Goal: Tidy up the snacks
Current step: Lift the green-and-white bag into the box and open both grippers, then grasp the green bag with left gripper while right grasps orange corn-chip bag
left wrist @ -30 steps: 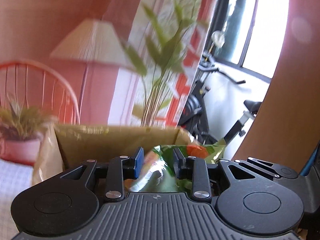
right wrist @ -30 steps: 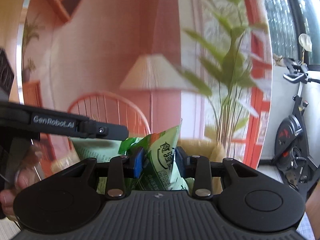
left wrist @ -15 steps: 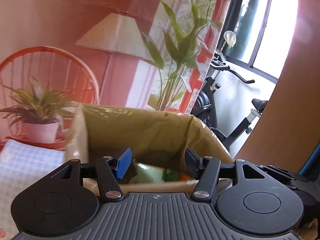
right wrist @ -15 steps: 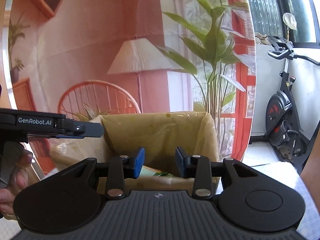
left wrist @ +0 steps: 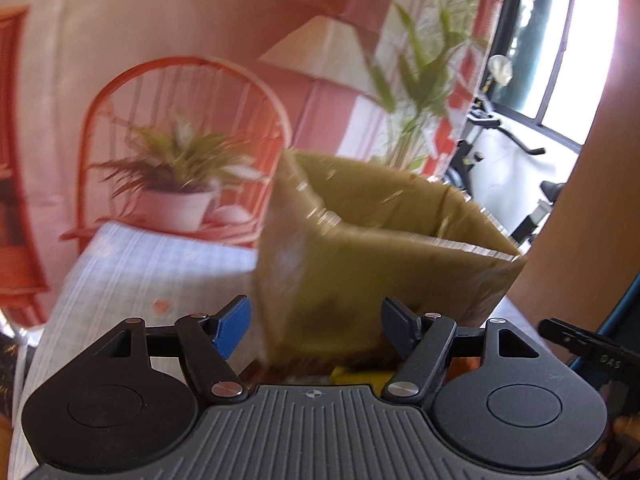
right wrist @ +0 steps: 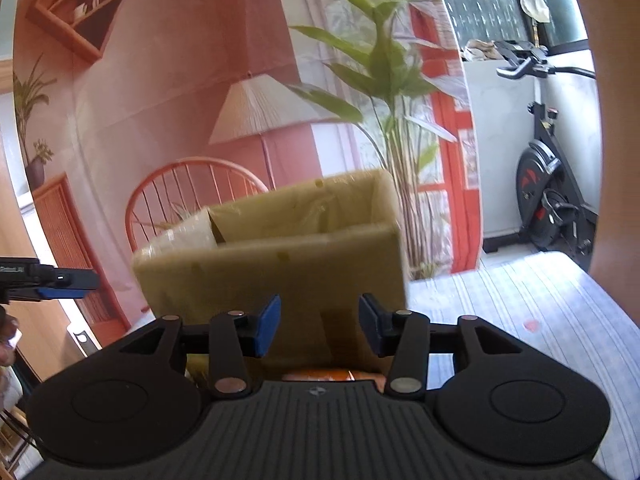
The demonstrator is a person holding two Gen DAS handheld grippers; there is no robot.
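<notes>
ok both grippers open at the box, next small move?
Probably lower the right gripper toward the orange packet just below its open fingers, in front of the cardboard box. The left gripper is also open and empty; a yellow item lies beneath it.

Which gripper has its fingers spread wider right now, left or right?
The left gripper: in its own wrist view its fingers stand wider apart, spanning much of the cardboard box. The right gripper is open too, but with a narrower gap.
</notes>
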